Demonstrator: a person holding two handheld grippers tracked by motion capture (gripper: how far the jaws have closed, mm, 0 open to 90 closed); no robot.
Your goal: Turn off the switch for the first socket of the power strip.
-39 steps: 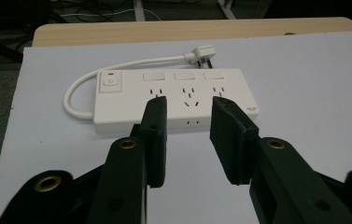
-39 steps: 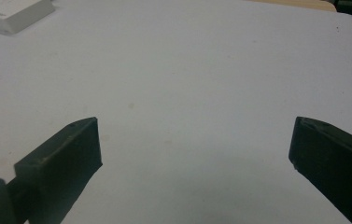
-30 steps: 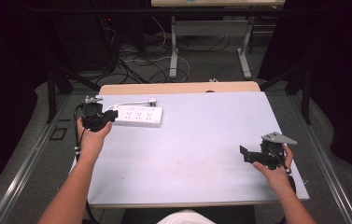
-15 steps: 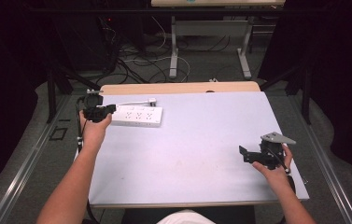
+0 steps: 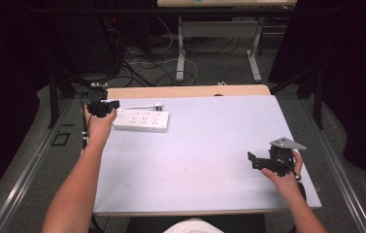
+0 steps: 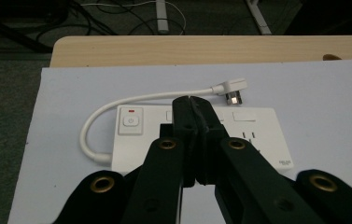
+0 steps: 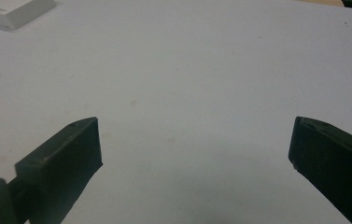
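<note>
The left gripper (image 5: 104,108) is hanging over the near-left end of the flat white plastic power strip (image 5: 141,120), and its black jaws have just been closing; they are now pressed together with nothing between them. Compared with a second ago, that hand is sitting a little farther toward the table's far left corner. The strip is lying flat near the far left edge of the pale lilac table top (image 5: 195,160), its short white cord (image 6: 117,105) curling round to an angled plug (image 6: 232,88) resting just behind it. With closed tips hovering above the red-marked rocker switch (image 6: 130,123), I judge a press is being lined up. The right gripper (image 5: 263,162) is resting spread wide, well apart.
</note>
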